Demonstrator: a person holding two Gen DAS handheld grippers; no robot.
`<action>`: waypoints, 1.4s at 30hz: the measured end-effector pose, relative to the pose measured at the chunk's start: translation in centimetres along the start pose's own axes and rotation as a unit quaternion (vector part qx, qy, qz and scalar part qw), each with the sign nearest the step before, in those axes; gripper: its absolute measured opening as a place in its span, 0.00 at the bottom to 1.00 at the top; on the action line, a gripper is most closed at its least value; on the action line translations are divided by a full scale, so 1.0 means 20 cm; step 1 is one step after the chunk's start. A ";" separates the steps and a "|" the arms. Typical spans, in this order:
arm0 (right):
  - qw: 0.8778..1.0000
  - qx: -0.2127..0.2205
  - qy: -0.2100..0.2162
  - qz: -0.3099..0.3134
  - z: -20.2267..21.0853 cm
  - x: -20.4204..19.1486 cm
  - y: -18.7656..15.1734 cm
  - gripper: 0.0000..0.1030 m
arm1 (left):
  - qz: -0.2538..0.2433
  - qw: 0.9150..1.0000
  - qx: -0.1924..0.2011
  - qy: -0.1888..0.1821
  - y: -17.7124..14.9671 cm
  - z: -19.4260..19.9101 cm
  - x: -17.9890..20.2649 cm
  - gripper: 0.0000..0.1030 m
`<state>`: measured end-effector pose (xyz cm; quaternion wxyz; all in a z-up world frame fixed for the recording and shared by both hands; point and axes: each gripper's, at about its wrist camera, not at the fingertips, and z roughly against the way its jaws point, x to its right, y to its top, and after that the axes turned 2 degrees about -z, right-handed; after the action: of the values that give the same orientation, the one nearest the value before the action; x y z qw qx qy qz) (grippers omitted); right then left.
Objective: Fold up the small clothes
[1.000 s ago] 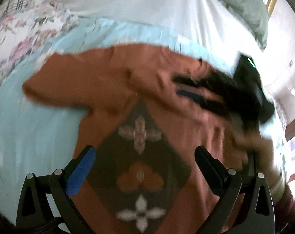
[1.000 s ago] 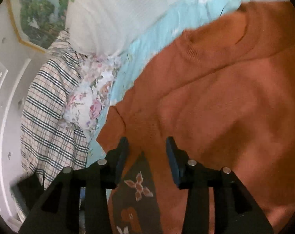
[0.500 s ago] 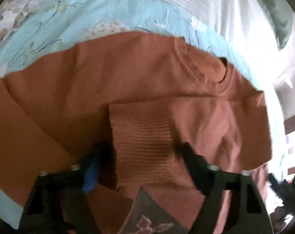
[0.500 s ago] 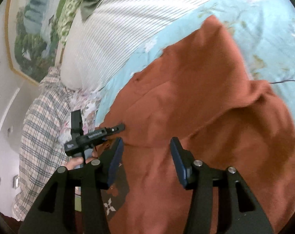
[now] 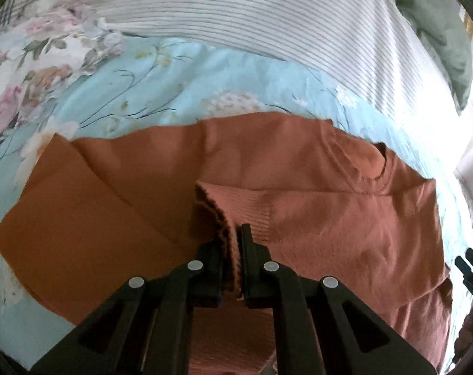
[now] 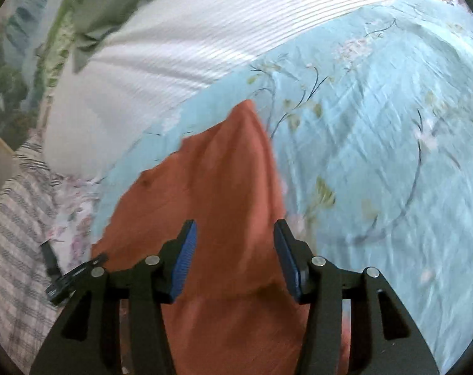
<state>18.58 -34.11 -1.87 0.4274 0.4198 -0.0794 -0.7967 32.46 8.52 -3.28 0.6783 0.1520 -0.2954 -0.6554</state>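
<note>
- Since half a second ago, the left gripper (image 5: 233,243) has gone from spread around the ribbed cuff (image 5: 236,206) to clenched on it, at frame centre.
- Right gripper (image 6: 233,259) hangs released, jaws apart, over the rust sweater (image 6: 211,187) at lower centre.
- Sweater lies on the blue floral bedspread (image 5: 174,78).
- Carry the cuff low across the body, keeping the sleeve flat.
</note>
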 end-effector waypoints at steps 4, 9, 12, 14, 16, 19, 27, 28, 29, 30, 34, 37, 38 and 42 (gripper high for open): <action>0.999 -0.029 -0.025 0.019 -0.19 0.03 0.11 0.51 | -0.004 1.000 -0.014 0.008 -0.02 -0.04 0.02 0.07; 0.996 -0.065 -0.037 0.043 -0.37 0.07 0.16 0.11 | -0.015 1.000 -0.021 0.014 -0.04 -0.06 0.04 0.07; 0.998 -0.056 -0.010 0.036 -0.31 0.09 0.21 0.10 | -0.019 1.000 -0.022 0.009 -0.04 -0.06 0.04 0.06; 0.998 -0.041 -0.021 0.049 -0.27 0.09 0.23 0.10 | -0.026 0.999 -0.020 -0.002 -0.03 -0.04 0.07 0.06; 0.997 -0.041 -0.032 0.053 -0.28 0.10 0.22 0.10 | -0.040 0.999 -0.018 0.000 -0.03 -0.06 0.13 0.06; 0.995 -0.056 -0.063 0.054 -0.35 0.15 0.20 0.11 | -0.046 0.999 -0.024 0.008 -0.04 -0.10 0.15 0.06; 0.995 -0.033 -0.039 0.087 -0.21 -0.07 0.05 0.33 | -0.050 0.998 -0.034 0.002 -0.04 -0.10 0.12 0.08; 0.993 -0.053 -0.039 0.093 -0.24 -0.08 0.02 0.33 | -0.049 0.998 -0.034 0.002 -0.05 -0.09 0.12 0.08; 0.991 -0.067 -0.062 0.102 -0.28 -0.06 -0.02 0.33 | -0.048 0.998 -0.033 0.002 -0.05 -0.08 0.12 0.10; 0.990 -0.065 -0.074 0.105 -0.29 -0.04 -0.03 0.30 | -0.045 0.999 -0.031 0.002 -0.06 -0.06 0.11 0.11; 0.995 -0.040 -0.058 0.063 -0.18 0.02 -0.03 0.32 | -0.037 0.999 -0.022 0.006 -0.13 0.10 0.01 0.13; 0.997 -0.030 -0.035 0.066 -0.07 -0.05 -0.09 0.47 | -0.037 0.999 -0.015 0.010 -0.19 0.22 -0.07 0.10; 0.997 -0.030 -0.027 0.066 -0.05 -0.07 -0.12 0.54 | -0.040 0.999 -0.014 0.008 -0.21 0.24 -0.08 0.11; 0.996 -0.047 0.015 0.070 -0.01 -0.18 -0.28 0.56 | -0.065 0.998 -0.013 0.008 -0.29 0.32 -0.06 0.47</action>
<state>16.30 -27.92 -2.48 0.5025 0.4043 -0.0646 -0.7615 23.90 10.25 -1.94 0.6383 0.1672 -0.2708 -0.7009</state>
